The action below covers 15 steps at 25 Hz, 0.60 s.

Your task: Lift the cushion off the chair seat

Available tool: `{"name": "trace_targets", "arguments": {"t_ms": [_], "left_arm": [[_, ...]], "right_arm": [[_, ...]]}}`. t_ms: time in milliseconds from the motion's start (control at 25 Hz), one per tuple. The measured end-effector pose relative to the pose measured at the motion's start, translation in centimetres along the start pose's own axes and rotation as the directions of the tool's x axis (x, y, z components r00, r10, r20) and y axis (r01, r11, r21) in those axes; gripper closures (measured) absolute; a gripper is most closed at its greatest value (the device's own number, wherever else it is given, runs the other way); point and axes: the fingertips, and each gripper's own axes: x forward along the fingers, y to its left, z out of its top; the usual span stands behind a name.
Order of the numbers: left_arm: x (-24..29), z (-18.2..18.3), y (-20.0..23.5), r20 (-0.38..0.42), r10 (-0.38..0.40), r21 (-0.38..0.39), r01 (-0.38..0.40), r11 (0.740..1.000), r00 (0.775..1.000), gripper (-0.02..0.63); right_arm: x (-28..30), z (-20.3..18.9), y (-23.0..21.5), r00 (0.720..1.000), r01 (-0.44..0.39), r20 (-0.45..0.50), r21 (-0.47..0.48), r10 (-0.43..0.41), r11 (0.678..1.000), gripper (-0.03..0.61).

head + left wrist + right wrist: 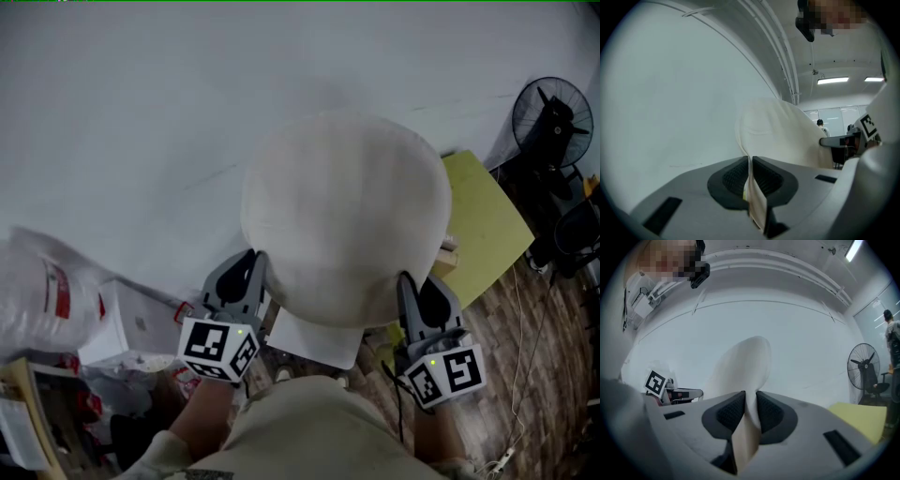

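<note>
A round cream cushion (345,211) hangs in the air in front of me, held by its near edge on both sides. My left gripper (253,272) is shut on the cushion's left rim, and the cloth (751,176) is pinched flat between its dark pads. On the other side my right gripper (408,286) is shut on the right rim, with a fold of fabric (749,420) squeezed between its pads. Both grippers point level. The chair seat is hidden under the cushion; only a yellow-green panel (483,220) shows beside it.
A pale wall fills the background. A black standing fan (553,122) is at the far right on a wood-look floor (539,361). Plastic bags, boxes and books (66,319) crowd the lower left. A person stands far off (891,333).
</note>
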Motion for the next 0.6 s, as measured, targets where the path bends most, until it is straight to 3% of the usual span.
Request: {"name": "trace_targets", "arguments": {"t_ms": [600], "left_arm": [[-0.73,0.07,0.37,-0.019,-0.001,-0.015,0.001,1.0,1.0,0.571]], "right_arm": [[0.29,-0.03,0.56,1.0,-0.009,-0.023,-0.027,0.009,1.0,0.488]]}}
